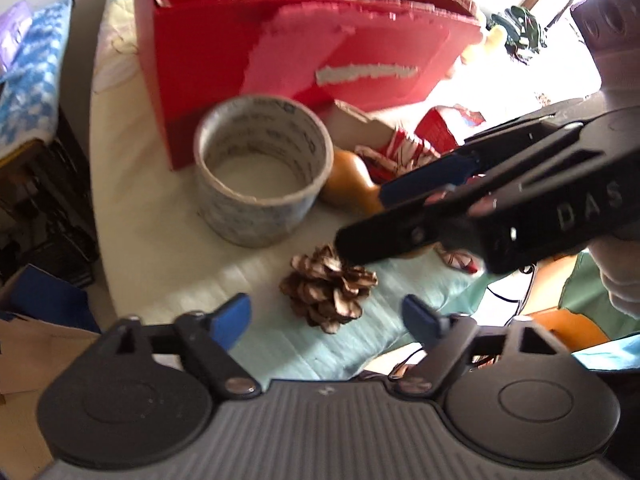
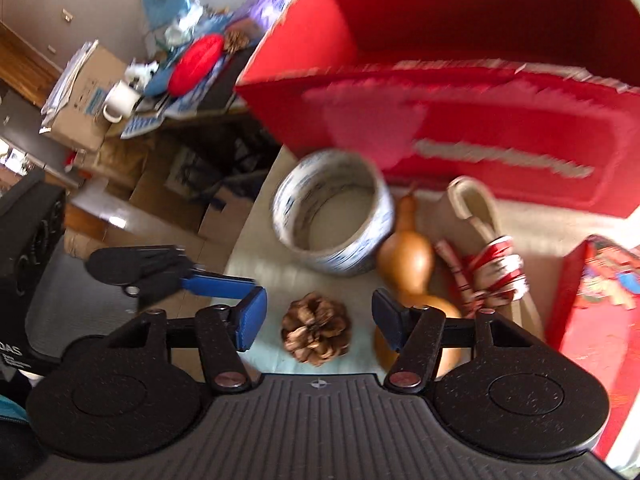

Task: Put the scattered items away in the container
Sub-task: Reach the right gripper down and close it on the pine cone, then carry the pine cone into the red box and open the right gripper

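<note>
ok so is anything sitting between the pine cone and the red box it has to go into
Yes. The tape roll stands upright between the pine cone and the near wall of the red box, with a gourd beside it. The box is open on top, so lifting the cone over them looks feasible.

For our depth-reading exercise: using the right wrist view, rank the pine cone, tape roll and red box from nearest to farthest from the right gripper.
1. Pine cone, between the open fingers.
2. Tape roll, just beyond, slightly left.
3. Red box, behind everything.
</note>
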Available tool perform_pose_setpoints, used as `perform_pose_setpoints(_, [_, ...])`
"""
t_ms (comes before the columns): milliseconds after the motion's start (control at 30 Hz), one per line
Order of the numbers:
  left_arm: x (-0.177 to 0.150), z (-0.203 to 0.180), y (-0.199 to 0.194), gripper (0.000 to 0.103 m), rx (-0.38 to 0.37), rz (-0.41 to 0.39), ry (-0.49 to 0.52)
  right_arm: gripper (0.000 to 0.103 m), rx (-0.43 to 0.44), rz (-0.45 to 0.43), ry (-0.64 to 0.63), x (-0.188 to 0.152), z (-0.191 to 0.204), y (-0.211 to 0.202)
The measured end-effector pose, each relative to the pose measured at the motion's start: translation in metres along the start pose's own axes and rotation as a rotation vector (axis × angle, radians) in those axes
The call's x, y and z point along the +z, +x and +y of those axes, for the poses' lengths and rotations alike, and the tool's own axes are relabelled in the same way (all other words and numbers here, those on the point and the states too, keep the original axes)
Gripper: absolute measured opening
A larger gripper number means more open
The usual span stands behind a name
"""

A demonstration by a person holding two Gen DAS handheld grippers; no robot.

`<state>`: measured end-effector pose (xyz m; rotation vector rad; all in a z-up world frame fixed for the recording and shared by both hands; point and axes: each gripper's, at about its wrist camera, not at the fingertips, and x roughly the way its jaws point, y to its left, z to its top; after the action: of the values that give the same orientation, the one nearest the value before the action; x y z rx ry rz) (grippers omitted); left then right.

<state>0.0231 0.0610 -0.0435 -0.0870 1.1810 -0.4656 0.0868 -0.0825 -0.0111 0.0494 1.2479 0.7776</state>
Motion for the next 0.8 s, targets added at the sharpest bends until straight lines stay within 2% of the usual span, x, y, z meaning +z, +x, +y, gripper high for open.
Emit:
perform_pose_setpoints(67, [0.000,-0.001,0.005,0.073,-0.006,-0.002,0.010,0.059,-0.006,0.023,-0.017,-0.001,0.006,0.008])
perform_pose_setpoints(133, [0.000,-0.002,0.007,0.067,-0.009,-0.006,0.023,0.059,-0.051,0.042,-0.044,-0.001,0.012,0.016])
perform_pose_setpoints(200, [0.000,-0.004,0.012,0.053,-0.004,-0.004,0.038,0.056,-0.084,0.060,-0.055,-0.002,0.013,0.023])
perform_pose_setpoints(267, [-0.001,-0.004,0.016,0.048,-0.021,0.002,0.036,0.051,-0.087,0.072,-0.042,-0.001,0.009,0.029])
perform_pose_setpoints(433, [-0.005,-0.006,0.013,0.047,-0.022,-0.026,0.044,0.047,-0.087,0.088,-0.016,-0.006,-0.001,0.031])
perform_pose_setpoints(600, [-0.007,-0.014,-0.006,0.046,-0.031,-0.076,0.070,0.047,-0.076,0.058,0.013,-0.007,0.000,0.025])
perform_pose_setpoints(800, [0.018,-0.035,-0.046,0.046,-0.057,-0.212,0.153,0.046,-0.083,-0.055,0.027,0.004,0.011,-0.027])
